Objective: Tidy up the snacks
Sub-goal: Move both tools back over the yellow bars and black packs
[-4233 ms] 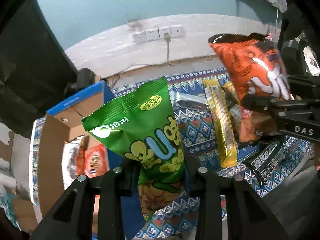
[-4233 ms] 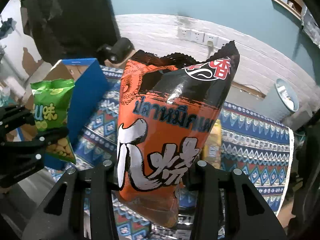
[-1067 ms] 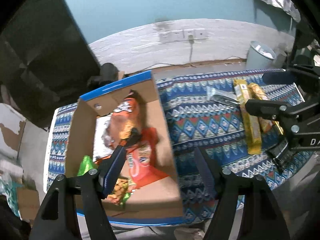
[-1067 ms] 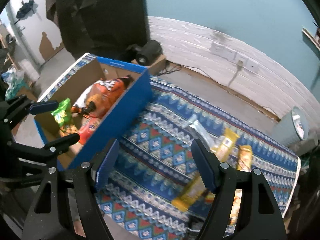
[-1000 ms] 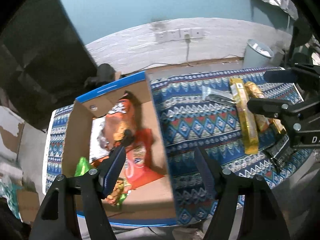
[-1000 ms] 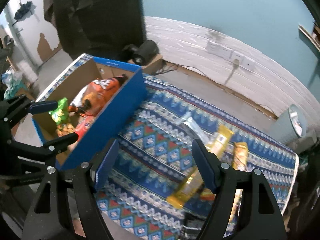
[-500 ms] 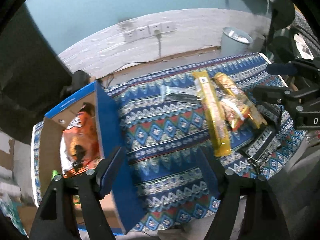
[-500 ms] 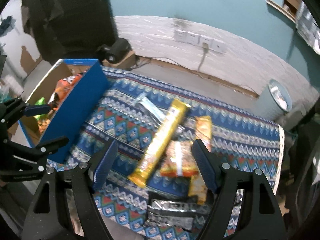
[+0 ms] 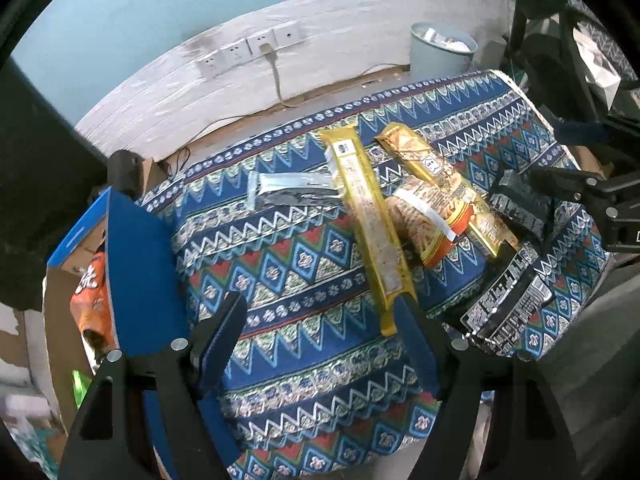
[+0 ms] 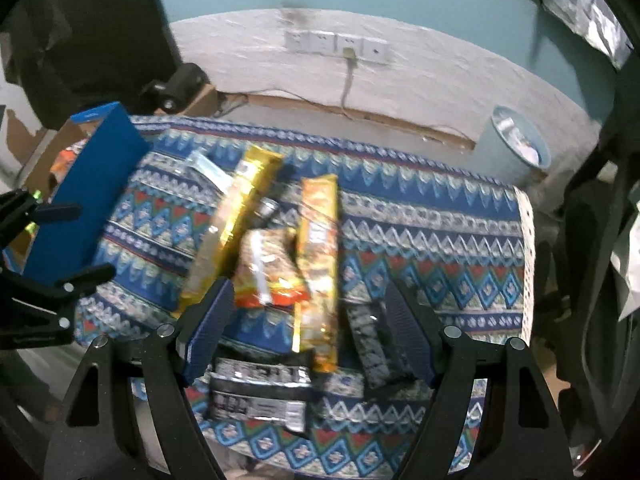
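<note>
Several snack packs lie on a patterned blue cloth [image 9: 304, 256]: a long yellow bar [image 9: 368, 216], a silver pack [image 9: 288, 190], a gold-brown bar [image 9: 436, 176], an orange-edged bag [image 9: 424, 216] and black packs [image 9: 508, 312]. My left gripper [image 9: 320, 312] is open and empty above the cloth, with the yellow bar's near end by its right finger. My right gripper [image 10: 308, 304] is open and empty above the orange-edged bag [image 10: 268, 268] and the gold-brown bar [image 10: 320, 248]. The blue cardboard box [image 9: 136, 248] at the left holds an orange bag [image 9: 94, 292].
A grey waste bin [image 9: 442, 50] stands on the floor behind the table, beneath a wall with sockets [image 9: 248, 50]. The right gripper's body [image 9: 592, 196] shows at the right edge of the left wrist view. The box also shows in the right wrist view [image 10: 88, 196].
Both grippers held bags earlier, and those bags now lie in the box. Both grippers have swung right, away from the box, and now sit open over the loose snacks.
</note>
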`<action>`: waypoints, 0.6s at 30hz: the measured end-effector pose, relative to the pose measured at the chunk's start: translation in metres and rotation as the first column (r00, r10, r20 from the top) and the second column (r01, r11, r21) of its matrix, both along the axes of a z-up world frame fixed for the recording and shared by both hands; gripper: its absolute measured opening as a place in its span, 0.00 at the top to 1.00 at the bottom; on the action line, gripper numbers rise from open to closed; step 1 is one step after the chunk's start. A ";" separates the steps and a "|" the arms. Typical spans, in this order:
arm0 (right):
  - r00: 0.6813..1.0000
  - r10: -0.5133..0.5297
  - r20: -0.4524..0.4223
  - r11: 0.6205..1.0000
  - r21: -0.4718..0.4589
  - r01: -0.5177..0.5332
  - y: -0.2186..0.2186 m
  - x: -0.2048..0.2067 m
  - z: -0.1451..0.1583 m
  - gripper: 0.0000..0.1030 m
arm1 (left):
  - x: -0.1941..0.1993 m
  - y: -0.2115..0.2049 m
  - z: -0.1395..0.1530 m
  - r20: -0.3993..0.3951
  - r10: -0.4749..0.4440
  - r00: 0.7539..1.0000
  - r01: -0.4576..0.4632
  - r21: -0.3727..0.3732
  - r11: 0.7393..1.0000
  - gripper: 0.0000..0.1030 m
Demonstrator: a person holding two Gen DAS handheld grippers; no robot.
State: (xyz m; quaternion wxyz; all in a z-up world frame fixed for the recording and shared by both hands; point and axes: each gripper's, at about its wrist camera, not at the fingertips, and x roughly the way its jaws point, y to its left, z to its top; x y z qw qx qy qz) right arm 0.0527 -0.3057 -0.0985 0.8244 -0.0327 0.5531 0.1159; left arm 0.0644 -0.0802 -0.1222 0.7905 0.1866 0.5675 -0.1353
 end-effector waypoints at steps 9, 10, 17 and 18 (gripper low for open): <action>0.995 -0.046 -0.086 0.998 -0.049 0.042 -0.037 -0.003 -0.035 0.25 | 0.015 -0.027 -0.029 -0.071 -0.019 0.997 0.018 -0.006 1.000 0.25; 0.995 -0.047 -0.093 0.997 -0.061 0.041 -0.040 -0.003 -0.039 0.25 | 0.017 -0.029 -0.032 -0.080 -0.017 0.997 0.016 -0.008 1.000 0.25; 0.986 -0.053 -0.156 0.995 -0.091 0.039 -0.056 -0.002 -0.065 0.25 | 0.032 -0.039 -0.059 -0.126 0.017 0.992 -0.018 -0.008 1.000 0.25; 0.986 -0.053 -0.160 0.995 -0.092 0.038 -0.058 -0.002 -0.067 0.25 | 0.034 -0.039 -0.062 -0.136 0.025 0.990 -0.027 -0.013 1.000 0.25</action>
